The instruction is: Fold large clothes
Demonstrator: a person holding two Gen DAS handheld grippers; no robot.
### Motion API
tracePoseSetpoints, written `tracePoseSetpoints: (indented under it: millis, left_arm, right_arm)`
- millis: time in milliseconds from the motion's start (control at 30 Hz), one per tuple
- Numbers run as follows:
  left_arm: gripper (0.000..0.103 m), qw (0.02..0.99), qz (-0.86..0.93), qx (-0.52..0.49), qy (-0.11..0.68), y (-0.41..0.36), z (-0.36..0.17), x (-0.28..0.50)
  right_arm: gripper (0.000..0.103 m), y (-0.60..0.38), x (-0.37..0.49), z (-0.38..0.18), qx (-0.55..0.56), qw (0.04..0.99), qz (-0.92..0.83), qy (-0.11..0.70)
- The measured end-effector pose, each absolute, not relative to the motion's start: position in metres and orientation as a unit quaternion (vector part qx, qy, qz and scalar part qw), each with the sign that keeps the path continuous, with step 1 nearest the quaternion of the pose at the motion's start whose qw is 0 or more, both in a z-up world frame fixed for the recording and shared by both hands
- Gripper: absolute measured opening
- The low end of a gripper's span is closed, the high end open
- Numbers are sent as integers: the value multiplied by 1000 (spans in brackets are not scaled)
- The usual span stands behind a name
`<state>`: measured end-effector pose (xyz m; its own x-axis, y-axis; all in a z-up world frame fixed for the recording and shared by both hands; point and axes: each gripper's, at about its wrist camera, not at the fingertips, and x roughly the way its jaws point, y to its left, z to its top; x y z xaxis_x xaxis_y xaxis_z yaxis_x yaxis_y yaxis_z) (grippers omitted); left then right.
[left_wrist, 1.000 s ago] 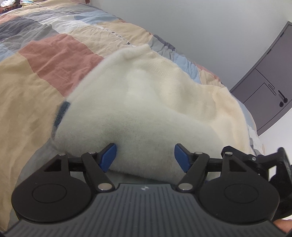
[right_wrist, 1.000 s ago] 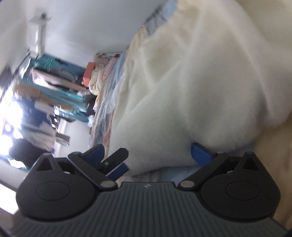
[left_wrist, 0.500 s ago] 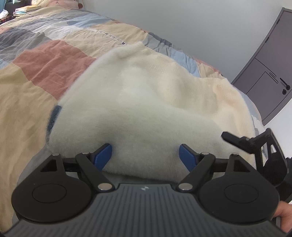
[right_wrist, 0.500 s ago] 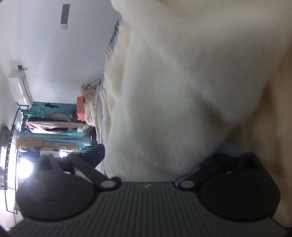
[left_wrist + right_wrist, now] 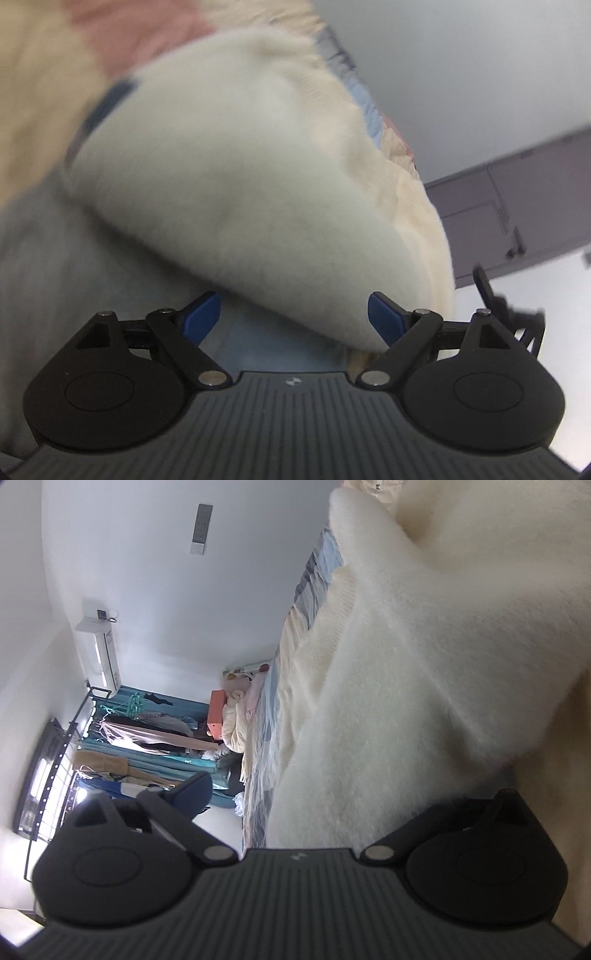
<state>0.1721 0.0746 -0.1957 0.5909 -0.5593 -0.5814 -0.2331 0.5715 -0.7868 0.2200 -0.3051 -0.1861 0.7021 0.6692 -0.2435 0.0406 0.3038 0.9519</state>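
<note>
White fuzzy sweater point(image 5: 236, 177) on patchwork bed point(image 5: 33, 122), 12 o'clock of left gripper point(image 5: 293, 317), jaws spread, nothing pinched. Right gripper point(image 5: 310, 808) spread around sweater edge, one finger hidden. Risk: fluffy bulk slips, fold collapses.

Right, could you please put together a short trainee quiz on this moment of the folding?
1. True or false: the left tongs are shut tight on the sweater.
2. What does the sweater lie on? A) a patchwork bedspread B) a wooden table C) a tiled floor
3. Fill in: in their own view, the right tongs are partly hidden by the sweater on the picture's ____ side.

Key: 1 false, they stand open around its edge; 2 A; 3 right.
</note>
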Motion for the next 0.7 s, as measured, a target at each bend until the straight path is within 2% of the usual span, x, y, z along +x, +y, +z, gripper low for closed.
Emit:
tracePoseSetpoints:
  millis: [133,300,467,533,667,700]
  left_arm:
    - [90,715,-90,-539,437,92,-226,175]
    - [90,685,-66,-600,408,109,-239,180]
    - [89,692,-32,-621,368,122,-236,172]
    - [89,700,-19,-618,356,128,-235,172]
    - [85,718,-6,-591,366,128,-231,180]
    - [84,728,-3,-578,369,126,-227,183]
  right_arm:
    - [103,-302,222,-199,569,723,185,345]
    - [103,-310,215,-210,587,717,134,352]
    - [103,-327,204,-212,598,727,63,332]
    - [99,-332,198,-211,591,738,34,324]
    - [99,-334,204,-213,584,747,23,316]
    - [95,-332,207,-213,576,752,19,319]
